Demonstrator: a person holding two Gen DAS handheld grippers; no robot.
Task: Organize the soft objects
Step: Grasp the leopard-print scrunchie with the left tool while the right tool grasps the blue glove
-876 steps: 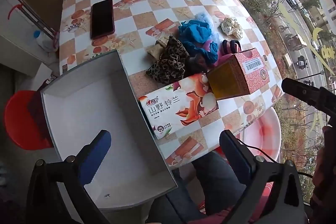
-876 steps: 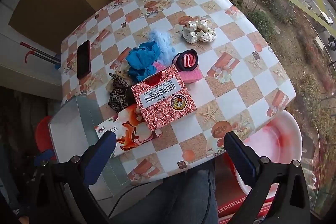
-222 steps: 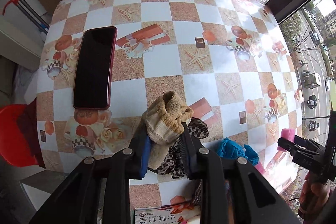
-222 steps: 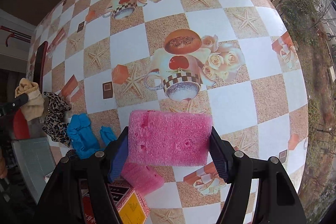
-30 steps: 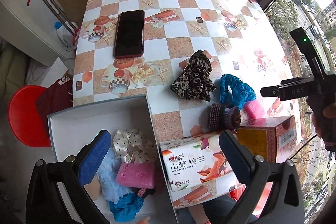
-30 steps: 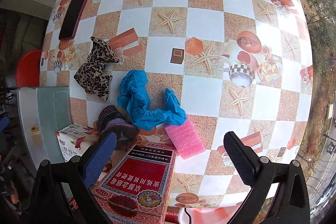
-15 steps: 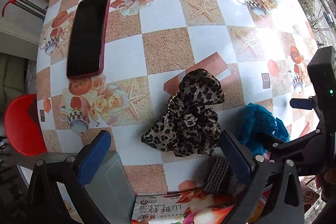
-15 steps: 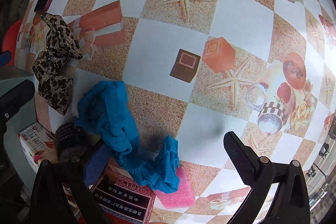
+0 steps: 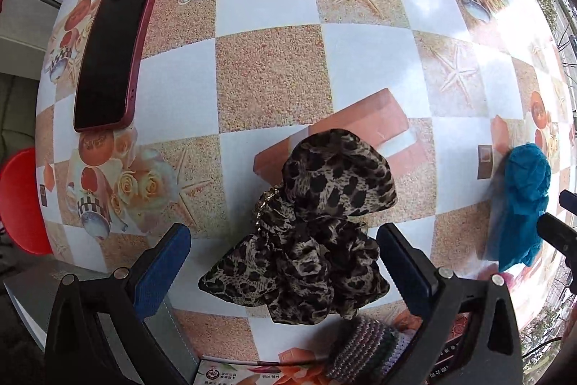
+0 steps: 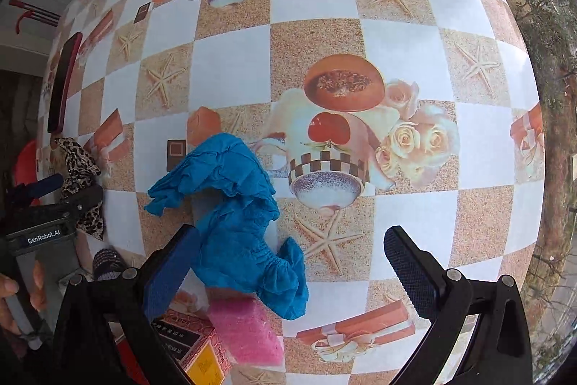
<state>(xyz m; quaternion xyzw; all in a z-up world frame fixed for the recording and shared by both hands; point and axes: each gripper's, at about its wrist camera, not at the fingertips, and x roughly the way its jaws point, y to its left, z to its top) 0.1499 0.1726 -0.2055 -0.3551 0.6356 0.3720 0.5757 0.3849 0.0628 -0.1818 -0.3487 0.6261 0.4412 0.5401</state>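
Leopard-print scrunchie (image 9: pixel 306 230) lies between the spread jaws of the left gripper (image 9: pixel 285 262); right gripper (image 10: pixel 292 271), jaws spread, straddles the blue cloth (image 10: pixel 234 215).

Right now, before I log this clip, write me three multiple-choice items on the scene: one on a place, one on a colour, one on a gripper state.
1. Where does the phone lie?
A. on the table, apart from the soft things
B. under the blue cloth
C. between the right gripper's fingers

2. What colour is the foam block below the blue cloth?
A. green
B. pink
C. white

3. How does the left gripper stand at the leopard-print scrunchie?
A. shut on it
B. open, a finger on each side
C. open, well away from it

Key: 1 A, it lies flat on bare tablecloth; 2 B, pink shows beside the red box; 3 B, both blue pads flank the scrunchie with gaps.
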